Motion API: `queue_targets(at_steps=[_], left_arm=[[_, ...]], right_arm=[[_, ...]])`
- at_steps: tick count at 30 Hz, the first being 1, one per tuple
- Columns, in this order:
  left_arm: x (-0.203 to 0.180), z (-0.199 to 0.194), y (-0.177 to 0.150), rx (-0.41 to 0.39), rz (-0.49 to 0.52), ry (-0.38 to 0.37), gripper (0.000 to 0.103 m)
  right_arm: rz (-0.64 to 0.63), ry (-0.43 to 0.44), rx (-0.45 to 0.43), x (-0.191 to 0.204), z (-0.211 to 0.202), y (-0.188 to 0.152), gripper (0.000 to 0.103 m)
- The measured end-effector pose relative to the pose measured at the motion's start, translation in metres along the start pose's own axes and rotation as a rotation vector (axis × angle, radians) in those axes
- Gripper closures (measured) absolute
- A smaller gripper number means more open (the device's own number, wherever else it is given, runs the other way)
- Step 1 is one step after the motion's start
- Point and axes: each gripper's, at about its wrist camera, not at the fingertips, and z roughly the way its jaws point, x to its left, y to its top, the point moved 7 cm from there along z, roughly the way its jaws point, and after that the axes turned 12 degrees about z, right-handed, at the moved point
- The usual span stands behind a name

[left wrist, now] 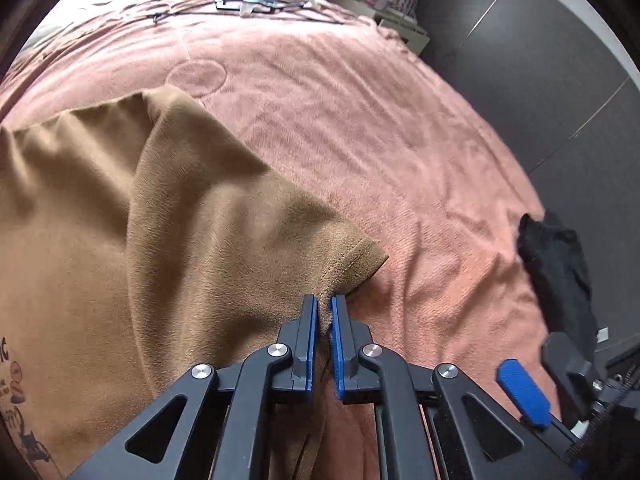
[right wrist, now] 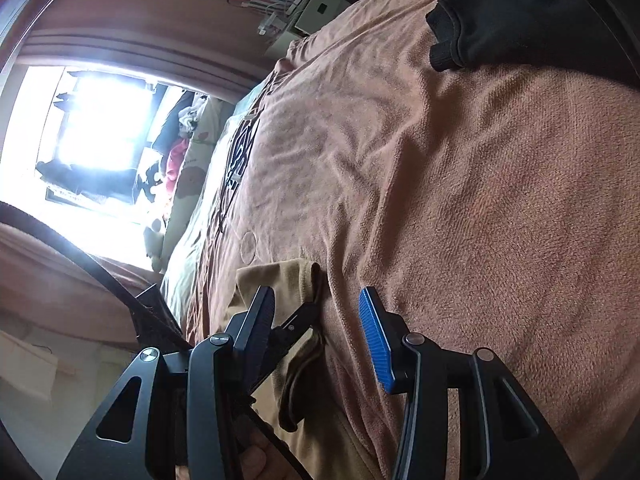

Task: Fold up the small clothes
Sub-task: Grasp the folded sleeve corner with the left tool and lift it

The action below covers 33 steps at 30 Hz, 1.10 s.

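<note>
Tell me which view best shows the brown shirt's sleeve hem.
The left wrist view: the brown shirt fills its left half, and the left gripper pinches the stitched sleeve hem. The right wrist view shows only a narrow strip behind the open right gripper.

The blanket (left wrist: 360, 128) is salmon pink with a fuzzy nap, and a faint circle is embossed in it in the same pink. On the blanket lies a tan-brown shirt (left wrist: 180, 208), plain but for tan stitching along its sleeve hem and a printed graphic in white, orange and dark ink at the lower left edge of the left wrist view. At the blanket's right edge sits a black garment (left wrist: 560, 264), plain and dark. The left gripper (left wrist: 324, 312) is black with blue finger pads and silver pivot screws; the right gripper (right wrist: 316, 320) is black too, one pad ribbed blue. At the blanket's far end lies a black and white harness-like thing (left wrist: 248, 2).
</note>
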Motion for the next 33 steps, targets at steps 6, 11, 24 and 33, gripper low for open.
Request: queue_targets(at_steps=[6,11,24,33], left_arm=[[0.011,-0.043,0.005,-0.062,-0.019,-0.042,0.096],[0.027,-0.076,0.007,-0.102,-0.043,-0.032,0.096],[0.111,-0.130,-0.015,-0.148,-0.164,0.075,0.096],[0.156,-0.125,-0.034,-0.133,-0.247,0.141,0.096]], right_arm=[[-0.055,0.012,0.039,0.011,0.018,-0.002,0.061],[-0.079,0.019,0.077,0.013,0.033,-0.005,0.061],[-0.167,-0.008,0.165,0.025,0.072,-0.010,0.061],[-0.235,0.017,0.224,0.041,0.099,-0.014,0.061]])
